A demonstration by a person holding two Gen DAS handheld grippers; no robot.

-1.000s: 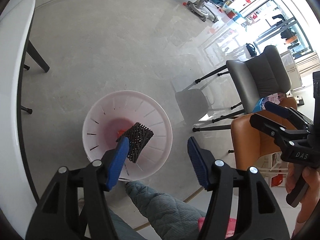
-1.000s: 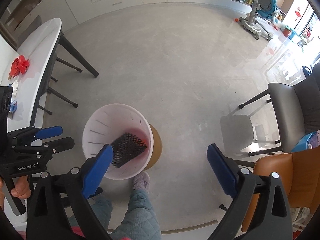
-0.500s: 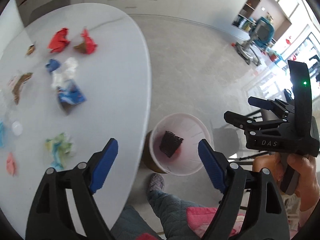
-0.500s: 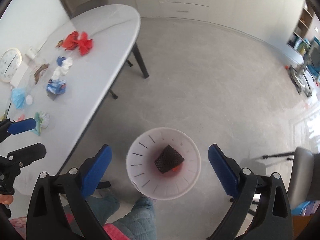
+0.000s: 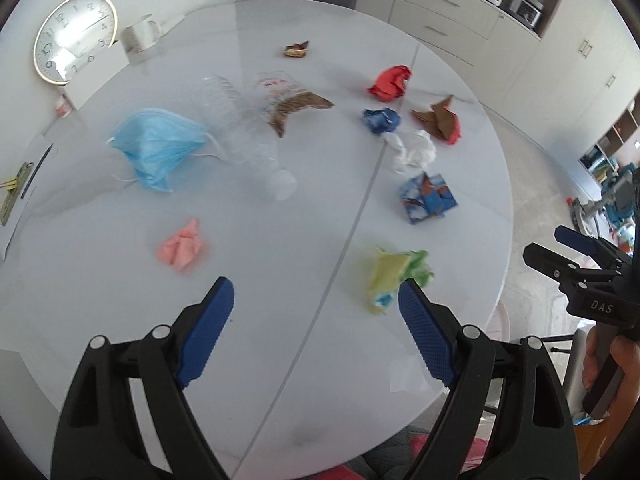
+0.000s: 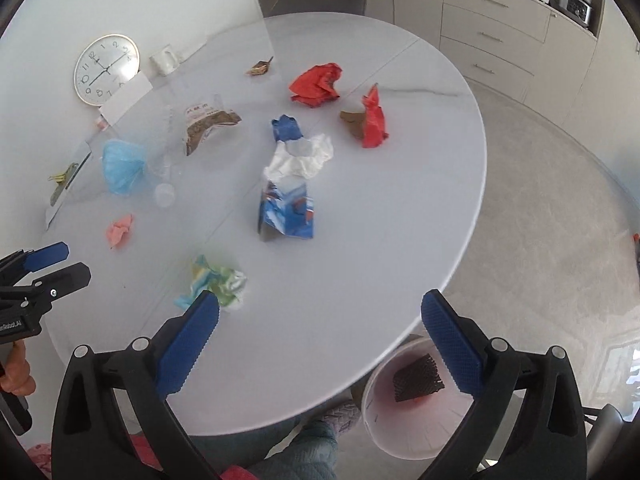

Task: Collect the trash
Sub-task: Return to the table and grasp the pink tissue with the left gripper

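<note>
- Trash lies scattered over the white tabletop (image 5: pixel 280 280); the nearest piece is a crumpled green-and-yellow wrapper (image 5: pixel 396 274), close to the near edge.
- My left hand-held gripper (image 5: pixel 316 312) hangs over that near edge with its blue pads spread wide and nothing between them; the wrapper sits just beyond its right pad.
- My right hand-held gripper (image 6: pixel 320 320) has jaws that are opening, also with nothing between them; the same wrapper (image 6: pixel 216 280) lies just beyond its left pad.
- Below the tabletop's edge on the floor stands the white bin (image 6: pixel 384 432), with a dark mesh piece (image 6: pixel 418 378) already in it.
- To do this step well, I judge one gripper should take the nearest wrapper: come down straddling it, close on the bulk of the crumple, not on a loose flap.
- Farther on lie a pink paper wad (image 5: pixel 182 246), a blue-and-white packet (image 5: pixel 428 198), white crumpled plastic (image 5: pixel 412 152) and a blue face mask (image 5: pixel 158 148).
- A clear plastic bottle (image 5: pixel 248 136) on its side may roll, so I would leave it for a two-sided grip.
- Farthest are red wrappers (image 5: pixel 390 82), a brown scrap (image 5: pixel 296 50), a mug (image 5: pixel 140 34) and a wall clock (image 5: pixel 76 38).
- Readable writing: "DAS" on the right gripper's body; the clock's numerals; the red print on a clear packet is too small to read.
</note>
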